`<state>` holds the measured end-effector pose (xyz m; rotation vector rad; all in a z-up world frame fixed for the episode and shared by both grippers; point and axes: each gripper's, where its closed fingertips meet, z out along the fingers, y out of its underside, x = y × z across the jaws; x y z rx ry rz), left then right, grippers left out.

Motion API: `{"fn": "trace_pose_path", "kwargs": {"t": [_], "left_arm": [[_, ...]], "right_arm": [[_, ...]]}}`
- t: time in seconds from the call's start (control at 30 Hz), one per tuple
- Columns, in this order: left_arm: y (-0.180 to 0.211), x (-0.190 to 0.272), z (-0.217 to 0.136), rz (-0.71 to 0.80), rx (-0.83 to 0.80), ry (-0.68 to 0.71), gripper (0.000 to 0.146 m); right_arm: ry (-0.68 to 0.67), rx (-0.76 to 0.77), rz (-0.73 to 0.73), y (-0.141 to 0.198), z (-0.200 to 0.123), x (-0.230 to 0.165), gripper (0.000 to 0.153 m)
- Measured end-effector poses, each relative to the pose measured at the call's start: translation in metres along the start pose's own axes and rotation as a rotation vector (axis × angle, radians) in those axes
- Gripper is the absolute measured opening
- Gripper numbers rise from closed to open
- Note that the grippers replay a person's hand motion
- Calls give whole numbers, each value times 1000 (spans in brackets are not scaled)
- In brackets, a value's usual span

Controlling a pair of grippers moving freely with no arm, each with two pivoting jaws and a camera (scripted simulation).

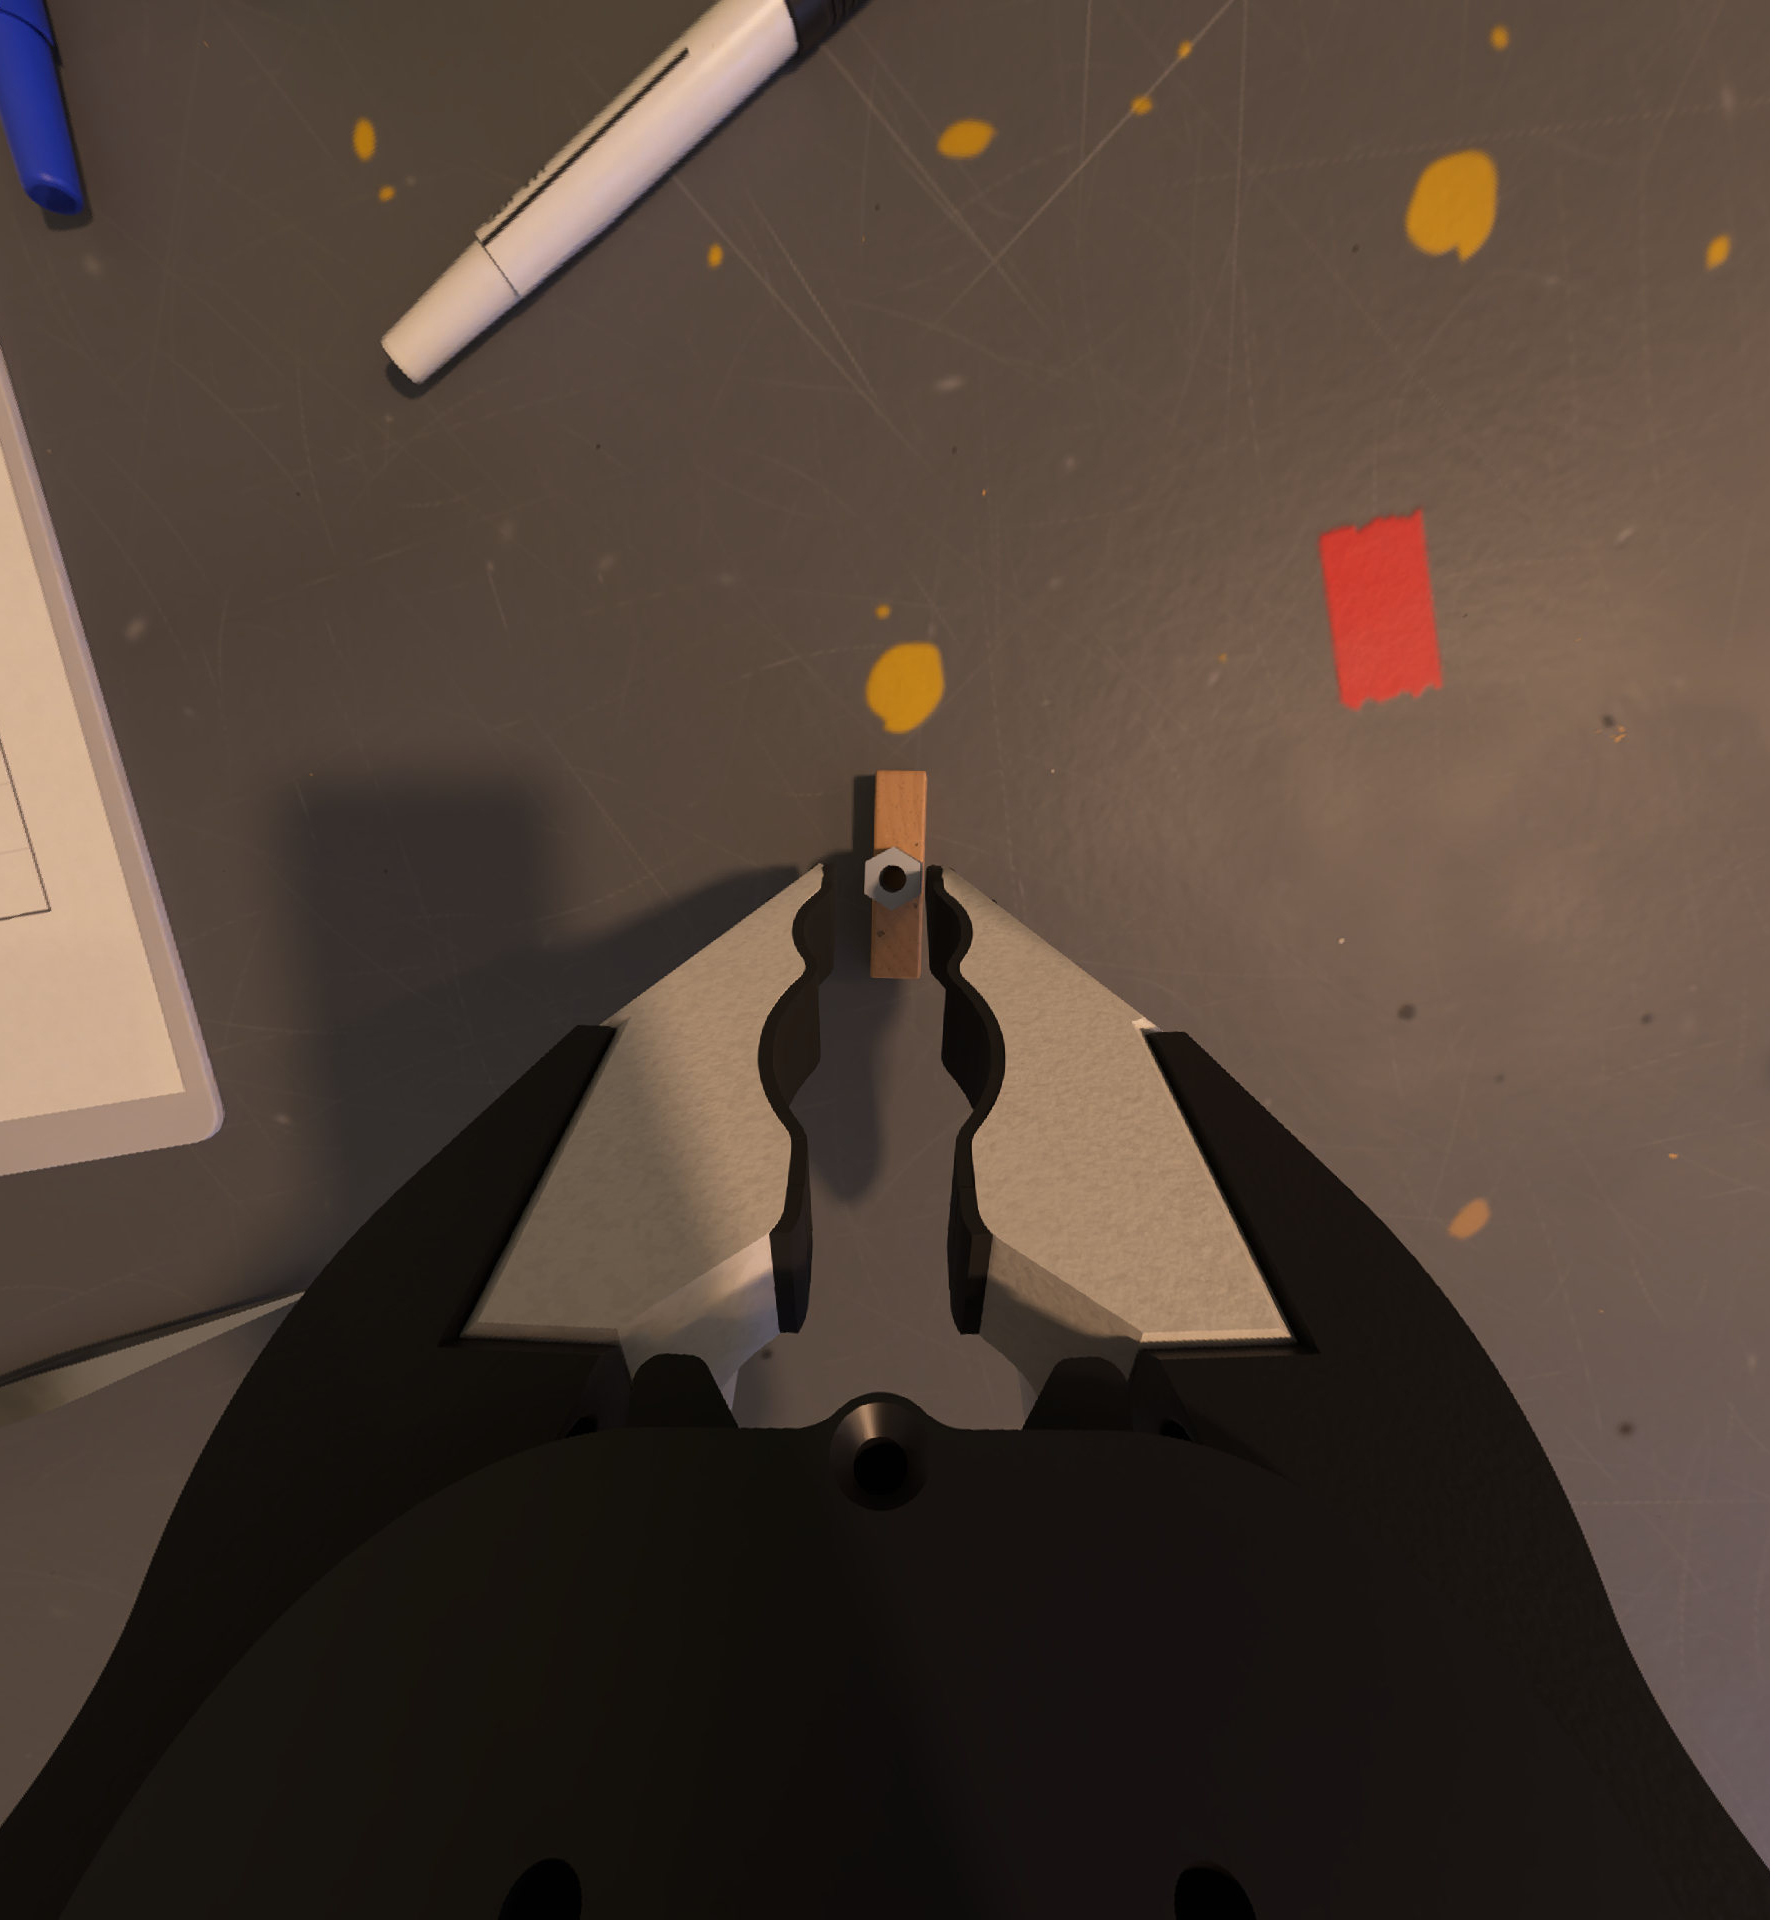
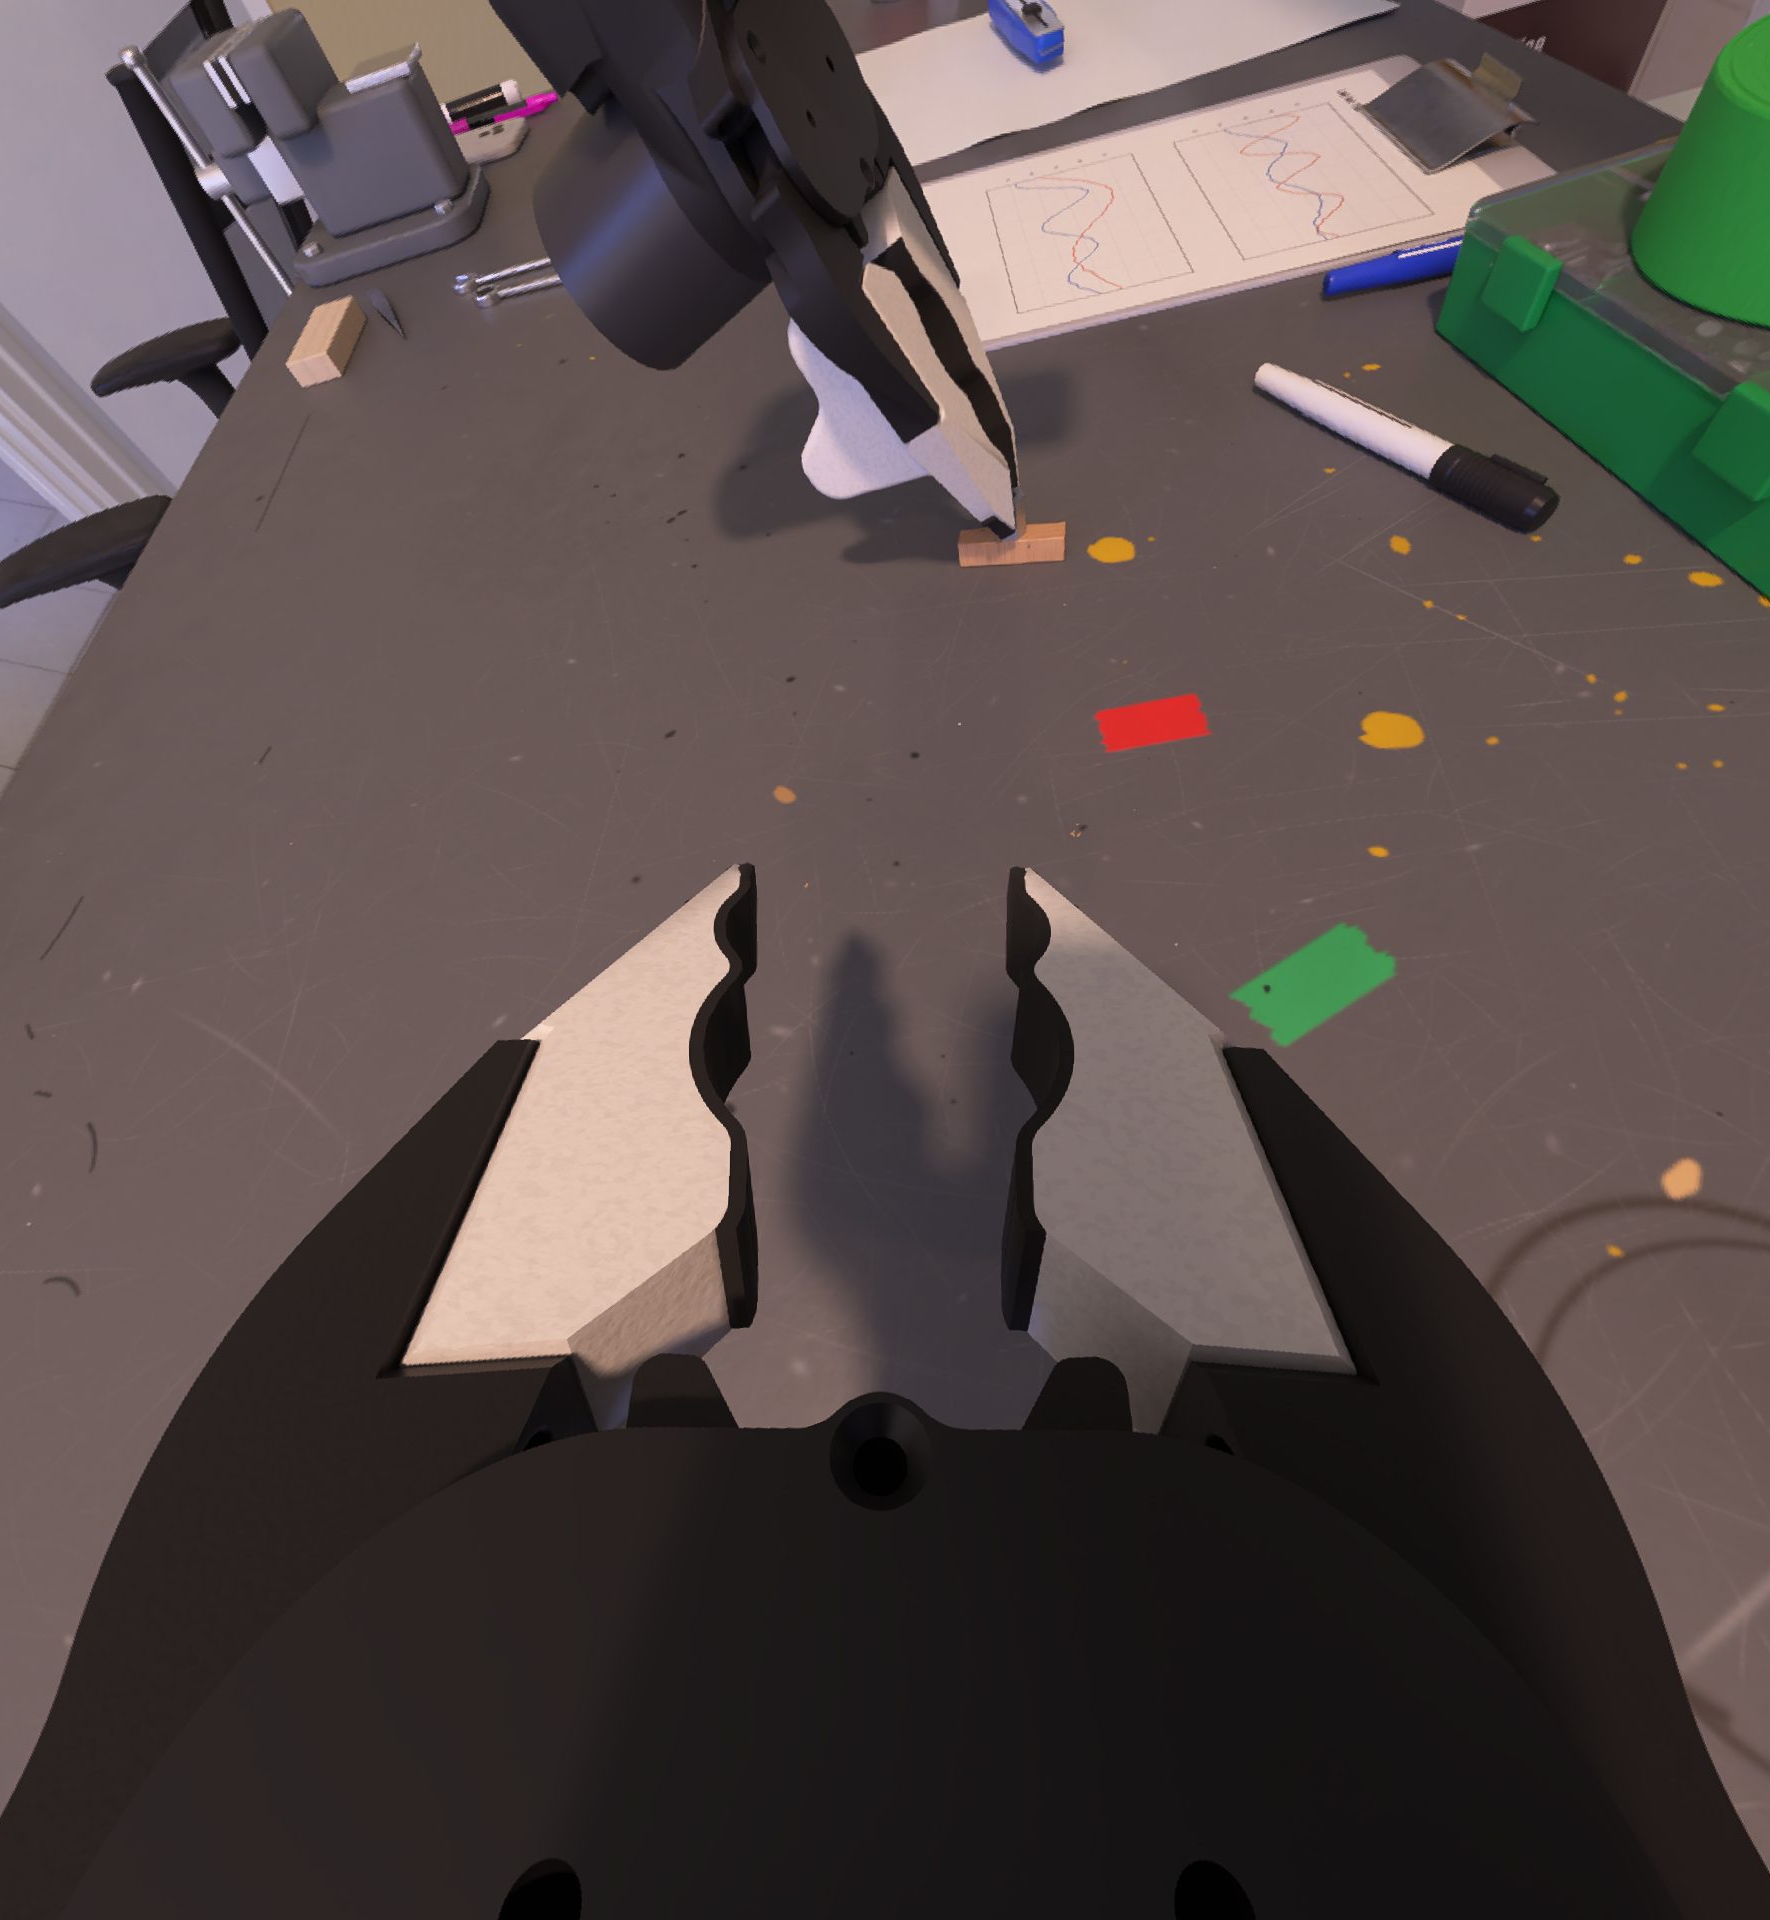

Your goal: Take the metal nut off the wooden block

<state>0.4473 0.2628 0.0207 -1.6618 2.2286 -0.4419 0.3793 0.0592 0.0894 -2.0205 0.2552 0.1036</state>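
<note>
A: Where is the nut [image 1: 891, 879]?
B: On the block [image 1: 899, 810], flanked by the left tongs [image 1: 882, 883]; grip unconfirmed.
A: Surroundings?
B: Marker [image 1: 590, 177], red tape [image 1: 1380, 613] on the surface [image 1: 1068, 468], well apart. Right tongs [image 2: 881, 883] spread, empty.

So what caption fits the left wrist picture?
Left tool straddling the metal nut on the wooden block.

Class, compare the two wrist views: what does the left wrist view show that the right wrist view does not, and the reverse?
Only the left wrist view shows the metal nut on the wooden block, between the left gripper fingertips. Only the right wrist view shows the open right gripper, green tape patch, green box and vise. Both show the block, red tape patch and white marker.
</note>
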Motion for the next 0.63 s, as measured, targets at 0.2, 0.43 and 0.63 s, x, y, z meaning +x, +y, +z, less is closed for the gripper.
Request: {"fn": "trace_pose_path", "kwargs": {"t": [0.2, 0.43, 0.63], "left_arm": [[2, 3, 3, 29, -4, -2, 10], [-17, 14, -20, 139, 141, -7, 10], [-53, 43, -73, 342, 450, -23, 10]], "right_arm": [[0, 7, 4, -1, 0, 1, 48], [11, 11, -1, -3, -3, 2, 48], [22, 91, 46, -24, -8, 3, 48]]}}
